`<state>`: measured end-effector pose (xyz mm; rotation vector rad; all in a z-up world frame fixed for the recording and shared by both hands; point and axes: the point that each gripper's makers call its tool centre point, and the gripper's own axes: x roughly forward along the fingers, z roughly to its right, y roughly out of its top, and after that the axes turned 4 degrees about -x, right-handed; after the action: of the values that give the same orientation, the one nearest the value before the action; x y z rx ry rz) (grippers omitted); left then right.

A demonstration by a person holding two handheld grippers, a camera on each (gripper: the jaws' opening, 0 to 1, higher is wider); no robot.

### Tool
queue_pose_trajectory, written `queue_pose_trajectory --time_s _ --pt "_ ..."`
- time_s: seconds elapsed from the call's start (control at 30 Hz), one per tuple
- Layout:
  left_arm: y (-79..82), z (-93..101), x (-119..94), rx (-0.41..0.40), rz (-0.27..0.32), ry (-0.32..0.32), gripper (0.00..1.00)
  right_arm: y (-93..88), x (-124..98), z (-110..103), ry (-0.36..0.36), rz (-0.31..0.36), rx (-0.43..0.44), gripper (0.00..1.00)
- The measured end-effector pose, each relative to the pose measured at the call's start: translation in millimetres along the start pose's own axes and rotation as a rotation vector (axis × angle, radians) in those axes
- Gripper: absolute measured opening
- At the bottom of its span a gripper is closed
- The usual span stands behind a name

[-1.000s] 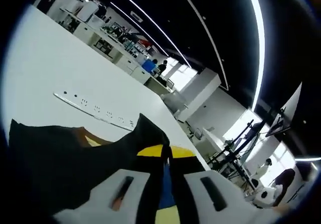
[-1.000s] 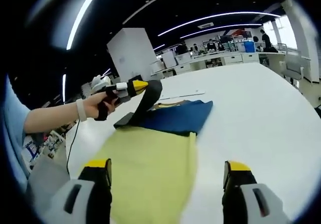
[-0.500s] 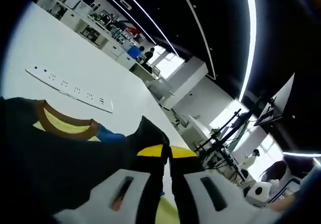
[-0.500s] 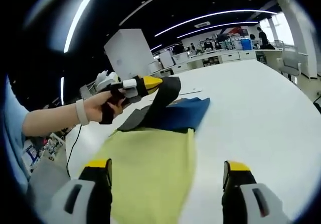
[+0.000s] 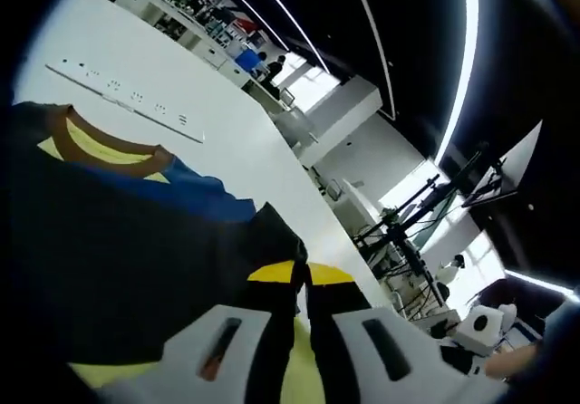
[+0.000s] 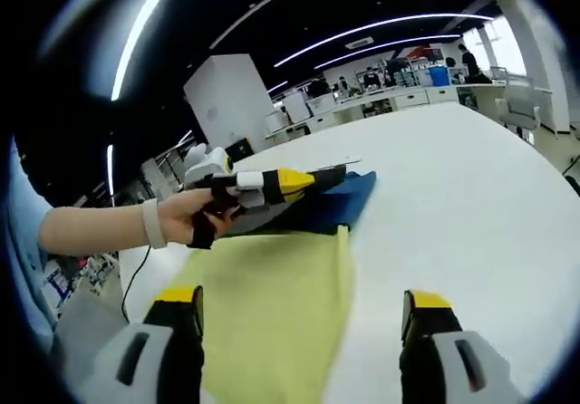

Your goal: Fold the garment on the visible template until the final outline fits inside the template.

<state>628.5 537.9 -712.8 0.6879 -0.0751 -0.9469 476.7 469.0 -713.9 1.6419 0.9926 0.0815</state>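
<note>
In the left gripper view my left gripper (image 5: pixel 301 274) is shut on a fold of the dark garment (image 5: pixel 136 250), whose brown collar (image 5: pixel 109 141) with yellow lining lies at the upper left. A blue part of the garment (image 5: pixel 213 194) shows beyond it. In the right gripper view a hand holds the left gripper (image 6: pixel 304 181) low over the blue garment (image 6: pixel 340 203), which lies at the far end of the yellow template (image 6: pixel 272 286). My right gripper (image 6: pixel 304 313) stands open over the template's near end, holding nothing.
A white power strip (image 5: pixel 127 101) lies on the white table (image 5: pixel 245 150) past the collar. The table (image 6: pixel 471 205) stretches wide to the right of the template. A person's arm and wristband (image 6: pixel 149 225) reach in from the left. Desks and people stand far off.
The left gripper has come down from its raised position, carrying the dark fold low over the blue garment. The right gripper has stayed open in place.
</note>
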Motion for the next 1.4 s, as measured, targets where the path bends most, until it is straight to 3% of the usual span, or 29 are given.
queue_pose_trajectory --time_s 0.3,0.37,0.5,0.7,0.83,1.0,1.2,1.4 --pt "-6.7 -2.4 2 0.006 -0.024 -0.004 0.02 -4.2 -1 0 0.0 -0.011 0.011 0.91" --pt "-7.5 -1.2 2 0.028 -0.031 -0.012 0.1 -4.5 -1 -1 0.0 -0.014 0.008 0.91" --pt "-7.7 2.2 1 0.081 -0.031 -0.021 0.37 -3.8 0 -1 0.002 -0.012 0.011 0.91" --pt "-3.4 6.2 -3 0.155 -0.021 -0.024 0.64 -5.0 1 -4 0.007 -0.019 0.004 0.91" --pt "0.9 8.8 -5 0.177 -0.014 -0.031 0.75 -4.3 2 -5 0.008 -0.019 0.003 0.91" --pt "2.0 7.7 -10 0.265 -0.042 -0.006 0.9 -3.3 2 -4 0.008 -0.02 -0.001 0.91" --pt "2.9 8.0 -25 0.349 -0.082 -0.002 0.91 -1.3 3 -7 0.015 -0.024 -0.017 0.91" --pt "7.0 18.9 -40 0.411 -0.078 -0.008 0.89 0.7 8 -14 0.03 -0.037 -0.038 0.91"
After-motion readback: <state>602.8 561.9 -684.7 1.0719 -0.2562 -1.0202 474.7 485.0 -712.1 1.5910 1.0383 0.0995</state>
